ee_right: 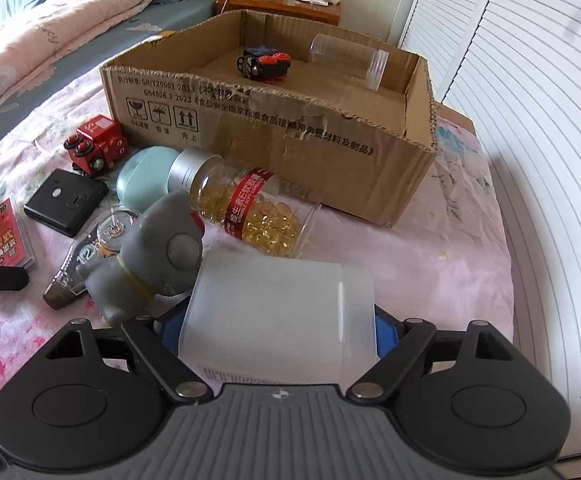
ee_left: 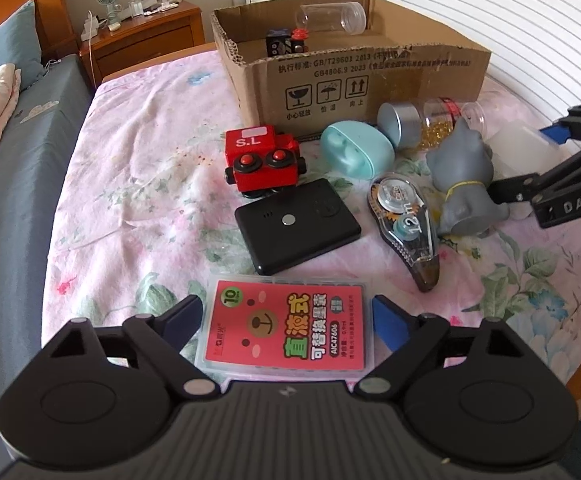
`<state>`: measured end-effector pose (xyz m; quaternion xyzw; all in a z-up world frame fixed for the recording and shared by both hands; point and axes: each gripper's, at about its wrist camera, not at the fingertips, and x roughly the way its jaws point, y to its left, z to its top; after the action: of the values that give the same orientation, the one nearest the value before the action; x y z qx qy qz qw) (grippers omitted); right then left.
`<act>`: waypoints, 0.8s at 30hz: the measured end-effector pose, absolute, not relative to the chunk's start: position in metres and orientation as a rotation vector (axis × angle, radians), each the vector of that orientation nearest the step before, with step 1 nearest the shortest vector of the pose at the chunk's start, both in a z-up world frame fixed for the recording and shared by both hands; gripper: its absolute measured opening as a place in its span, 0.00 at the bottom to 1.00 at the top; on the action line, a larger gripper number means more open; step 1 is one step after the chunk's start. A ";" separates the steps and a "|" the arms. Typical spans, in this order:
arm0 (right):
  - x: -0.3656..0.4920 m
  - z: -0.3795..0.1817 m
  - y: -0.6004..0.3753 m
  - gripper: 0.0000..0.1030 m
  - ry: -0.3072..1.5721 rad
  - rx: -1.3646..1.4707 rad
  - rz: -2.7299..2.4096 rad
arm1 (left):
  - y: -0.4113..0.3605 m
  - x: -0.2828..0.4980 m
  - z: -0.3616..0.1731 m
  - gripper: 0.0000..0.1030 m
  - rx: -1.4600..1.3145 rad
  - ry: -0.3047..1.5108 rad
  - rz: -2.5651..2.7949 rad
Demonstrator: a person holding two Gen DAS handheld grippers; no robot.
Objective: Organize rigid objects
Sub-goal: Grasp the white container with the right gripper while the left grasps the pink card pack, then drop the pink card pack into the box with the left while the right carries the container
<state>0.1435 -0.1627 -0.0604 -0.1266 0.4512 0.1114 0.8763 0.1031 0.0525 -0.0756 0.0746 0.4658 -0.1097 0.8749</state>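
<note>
Now both grabs are being set: left gripper [ee_left: 286, 316] is spread around the ink-cartridge case [ee_left: 286, 326] on the bed, pad contact unclear; right gripper [ee_right: 276, 324] looks clamped on the frosted cup [ee_right: 278, 312]; each should be lifted level, w/ no nudging of neighbours, then carried to the cardboard box [ee_right: 274, 148].

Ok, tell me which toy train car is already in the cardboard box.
The black train car, lying inside the cardboard box; the red train car sits outside.

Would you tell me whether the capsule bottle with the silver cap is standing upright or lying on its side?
On its side: the capsule bottle lies on the bedspread before the cardboard box, silver cap pointing left, yellow capsules settled along its lower wall.
</note>
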 end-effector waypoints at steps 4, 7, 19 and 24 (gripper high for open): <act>0.141 -0.051 -0.172 0.86 0.936 -0.248 0.241 | 0.053 0.101 -0.068 0.87 0.164 0.971 -0.241; 0.139 -0.044 -0.178 0.86 0.927 -0.251 0.243 | 0.052 0.100 -0.059 0.87 0.168 0.957 -0.252; 0.133 -0.018 -0.187 0.86 0.873 -0.237 0.271 | 0.042 0.115 -0.015 0.87 0.164 0.876 -0.278; 0.137 -0.001 -0.187 0.86 0.825 -0.236 0.292 | 0.030 0.137 0.009 0.87 0.183 0.805 -0.282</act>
<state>0.1374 -0.1871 -0.0006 -0.1138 0.3983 0.1411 0.8992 0.1368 0.0303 0.0093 0.0885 0.3899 -0.1364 0.9064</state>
